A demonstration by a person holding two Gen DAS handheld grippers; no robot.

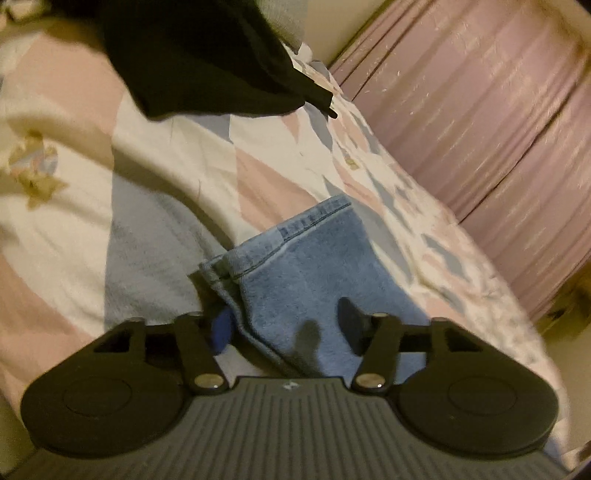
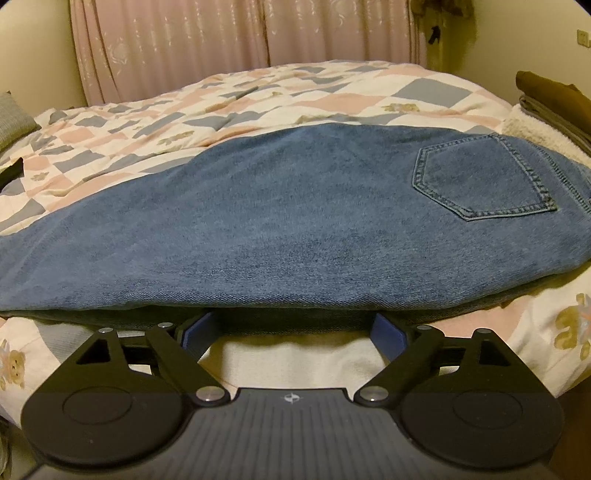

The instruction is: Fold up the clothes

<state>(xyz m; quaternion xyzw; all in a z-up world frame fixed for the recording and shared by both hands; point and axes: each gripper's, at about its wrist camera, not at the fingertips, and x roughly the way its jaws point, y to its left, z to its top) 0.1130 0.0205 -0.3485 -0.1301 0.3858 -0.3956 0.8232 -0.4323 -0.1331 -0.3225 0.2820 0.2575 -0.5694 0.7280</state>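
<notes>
A pair of blue jeans [image 2: 280, 229] lay flat across a patchwork quilt [image 2: 258, 96] on a bed, back pocket [image 2: 484, 177] up, their long axis running crosswise to the right gripper [image 2: 291, 328], waist end off to that gripper's right and the legs trailing away to its left. The near long edge of the denim sat just ahead of the right gripper's fingers [image 2: 388, 328], which stood spread wide and empty, their tips under or against the overhanging fold; which of the two could not be told. At the far leg end, the left gripper [image 1: 284, 325] straddled the cuff: its fingers were parted with denim between them, the stitched hem [image 1: 314, 221] lying ahead of the tips, and no pinch had yet been made. The left gripper appeared the nearer to a hold, and a fold along the length would probably carry that hem toward the waist. Bare quilt lay open beyond the jeans on the far side. A black garment [image 1: 207, 59] lay on the quilt well ahead of the left fingers, folded brown cloth [image 2: 554, 99] sat beyond the waist to the right, and pink curtains [image 2: 240, 33] closed off the far edge of the bed.
</notes>
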